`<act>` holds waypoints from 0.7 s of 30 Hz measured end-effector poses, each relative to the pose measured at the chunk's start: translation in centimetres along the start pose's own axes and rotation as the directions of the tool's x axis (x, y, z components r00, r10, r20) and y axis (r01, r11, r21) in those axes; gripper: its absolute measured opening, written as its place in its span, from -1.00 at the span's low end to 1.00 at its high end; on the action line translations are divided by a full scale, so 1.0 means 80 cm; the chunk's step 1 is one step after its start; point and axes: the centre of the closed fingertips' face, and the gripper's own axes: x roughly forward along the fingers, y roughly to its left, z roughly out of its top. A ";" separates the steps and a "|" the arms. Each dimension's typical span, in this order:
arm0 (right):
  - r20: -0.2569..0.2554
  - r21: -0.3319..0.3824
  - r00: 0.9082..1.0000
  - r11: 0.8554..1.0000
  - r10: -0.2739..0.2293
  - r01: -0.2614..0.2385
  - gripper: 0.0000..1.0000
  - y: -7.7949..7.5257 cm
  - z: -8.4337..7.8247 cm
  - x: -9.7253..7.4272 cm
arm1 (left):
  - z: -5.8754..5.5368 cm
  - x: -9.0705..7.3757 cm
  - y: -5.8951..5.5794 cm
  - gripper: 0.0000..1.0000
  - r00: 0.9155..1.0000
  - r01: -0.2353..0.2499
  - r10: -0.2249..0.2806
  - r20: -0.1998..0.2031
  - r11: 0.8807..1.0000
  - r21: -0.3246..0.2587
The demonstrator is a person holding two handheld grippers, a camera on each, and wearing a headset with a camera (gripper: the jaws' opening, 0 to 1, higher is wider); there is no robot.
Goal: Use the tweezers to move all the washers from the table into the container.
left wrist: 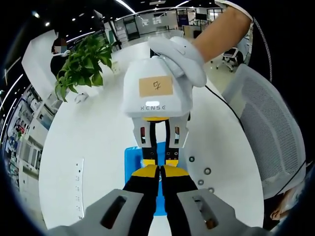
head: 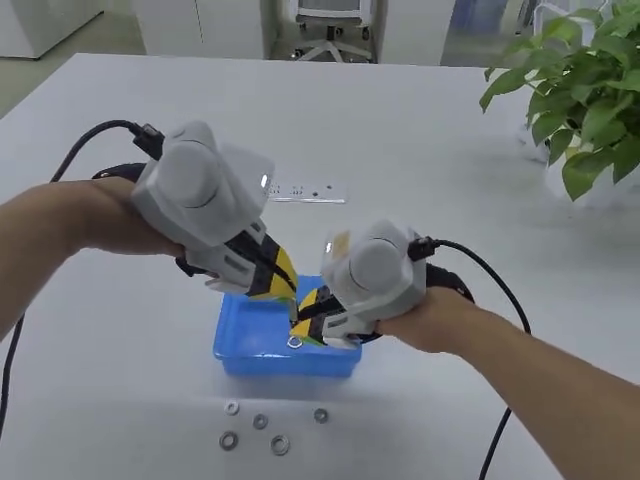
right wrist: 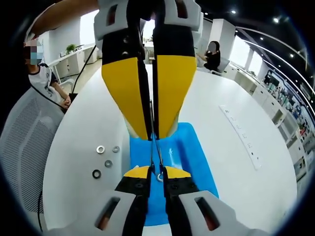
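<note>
A blue container [head: 240, 352] sits on the white table, and both grippers meet above it. My left gripper [left wrist: 160, 169] is shut on the thin metal tweezers [right wrist: 152, 147], which run down into my right gripper [right wrist: 156, 173]; its yellow-tipped jaws close on the tweezers' lower end. A small washer [right wrist: 160, 177] hangs at the tweezers' tip over the container [right wrist: 197, 162]. In the head view the left gripper [head: 290, 290] comes from the left, the right gripper [head: 305, 330] from the right, with the washer [head: 295, 343] beneath. Several loose washers [head: 260, 422] lie on the table in front of the container.
A power strip [head: 305, 192] lies behind the container and a potted plant [head: 590, 90] stands at the far right. Cables trail from both grippers. An office chair [head: 330, 25] stands beyond the table. The loose washers [right wrist: 100, 149] lie left of the container in the right gripper view.
</note>
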 end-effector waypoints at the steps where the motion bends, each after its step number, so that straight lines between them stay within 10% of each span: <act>1: 0.003 -0.001 1.000 1.000 -0.003 0.003 -0.77 0.001 0.002 -0.003 | 0.003 -0.002 -0.001 -0.89 1.000 0.000 0.000 0.001 1.000 0.001; 21: 0.040 0.017 0.998 0.998 -0.056 0.056 -0.76 0.028 0.008 -0.028 | 0.026 -0.012 -0.029 -0.89 1.000 0.012 -0.012 0.003 1.000 0.019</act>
